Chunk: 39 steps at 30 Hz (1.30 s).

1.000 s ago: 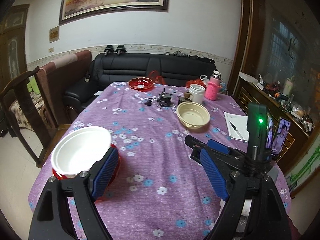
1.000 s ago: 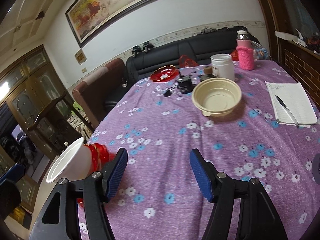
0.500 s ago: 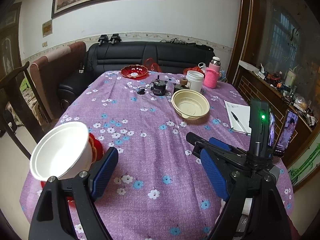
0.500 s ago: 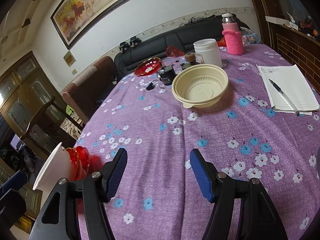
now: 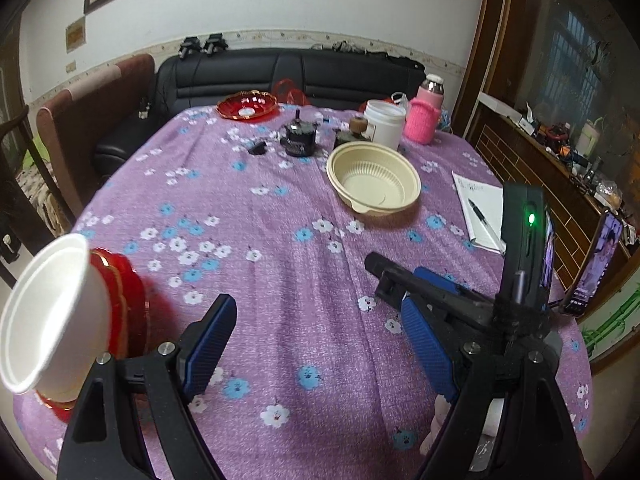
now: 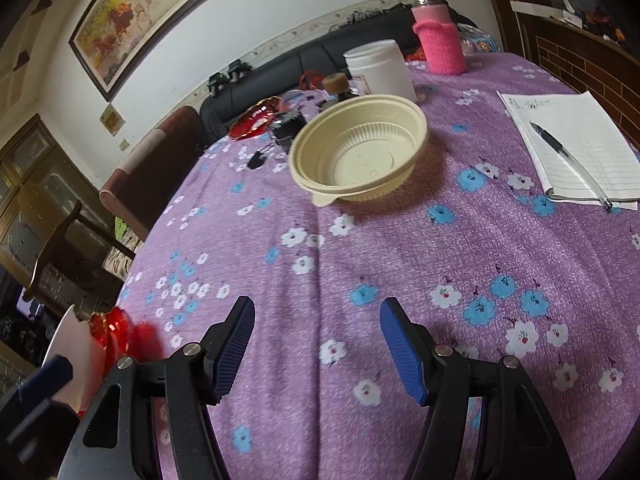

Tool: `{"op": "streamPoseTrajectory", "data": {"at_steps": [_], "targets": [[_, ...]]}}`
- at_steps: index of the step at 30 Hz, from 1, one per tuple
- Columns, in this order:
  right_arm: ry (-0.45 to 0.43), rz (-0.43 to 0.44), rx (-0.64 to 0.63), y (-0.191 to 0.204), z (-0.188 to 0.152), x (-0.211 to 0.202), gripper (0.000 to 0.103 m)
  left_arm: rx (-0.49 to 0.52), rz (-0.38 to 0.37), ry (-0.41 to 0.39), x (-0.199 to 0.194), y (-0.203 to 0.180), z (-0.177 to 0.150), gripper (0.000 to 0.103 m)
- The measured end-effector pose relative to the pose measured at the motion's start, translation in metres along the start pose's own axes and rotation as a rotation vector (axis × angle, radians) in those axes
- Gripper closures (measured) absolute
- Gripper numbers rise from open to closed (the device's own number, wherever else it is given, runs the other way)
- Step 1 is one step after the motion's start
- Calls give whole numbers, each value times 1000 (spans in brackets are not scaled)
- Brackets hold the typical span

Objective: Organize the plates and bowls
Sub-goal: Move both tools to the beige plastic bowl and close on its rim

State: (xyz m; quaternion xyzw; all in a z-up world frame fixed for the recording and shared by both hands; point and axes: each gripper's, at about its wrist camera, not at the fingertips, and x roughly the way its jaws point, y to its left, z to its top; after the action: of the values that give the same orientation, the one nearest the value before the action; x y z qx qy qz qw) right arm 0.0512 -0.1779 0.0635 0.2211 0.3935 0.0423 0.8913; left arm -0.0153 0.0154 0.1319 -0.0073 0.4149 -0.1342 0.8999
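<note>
A white bowl (image 5: pixel 48 312) sits on red plates (image 5: pixel 124 308) at the table's near left corner, just left of my left gripper (image 5: pixel 316 340), which is open and empty. The stack also shows at the left edge of the right wrist view (image 6: pixel 108 326). A cream plastic bowl (image 5: pixel 374 182) stands mid-table, far ahead of both grippers; it also shows in the right wrist view (image 6: pixel 360 152). A red plate (image 5: pixel 247 105) lies at the far end. My right gripper (image 6: pixel 318 348) is open and empty above the cloth.
Purple flowered tablecloth (image 5: pixel 260 240). A white jar (image 5: pixel 384 124), pink bottle (image 5: pixel 426 114), small dark items (image 5: pixel 298 140) stand at the back. A notepad with pen (image 6: pixel 572 148) lies right. A phone (image 5: pixel 592 268) at the right edge. A black sofa (image 5: pixel 288 72) behind.
Both grippers have moved forward and right over the table. The white bowl and red plates have slid toward the left edge of both views; the cream bowl looks nearer.
</note>
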Motion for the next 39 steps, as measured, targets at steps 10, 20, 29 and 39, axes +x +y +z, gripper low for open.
{"op": "streamPoseTrajectory", "data": {"at_steps": [10, 20, 29, 39], "targets": [[-51, -29, 107, -35, 39, 18, 34, -52, 6, 86, 47, 20, 2, 19], [-80, -30, 275, -70, 76, 52, 34, -104, -81, 144, 77, 28, 31, 19], [-77, -1, 250, -82, 88, 71, 42, -233, -122, 148, 148, 29, 99, 19], [-46, 30, 240, -88, 89, 80, 55, -259, -120, 205, 229, 14, 152, 20]]}}
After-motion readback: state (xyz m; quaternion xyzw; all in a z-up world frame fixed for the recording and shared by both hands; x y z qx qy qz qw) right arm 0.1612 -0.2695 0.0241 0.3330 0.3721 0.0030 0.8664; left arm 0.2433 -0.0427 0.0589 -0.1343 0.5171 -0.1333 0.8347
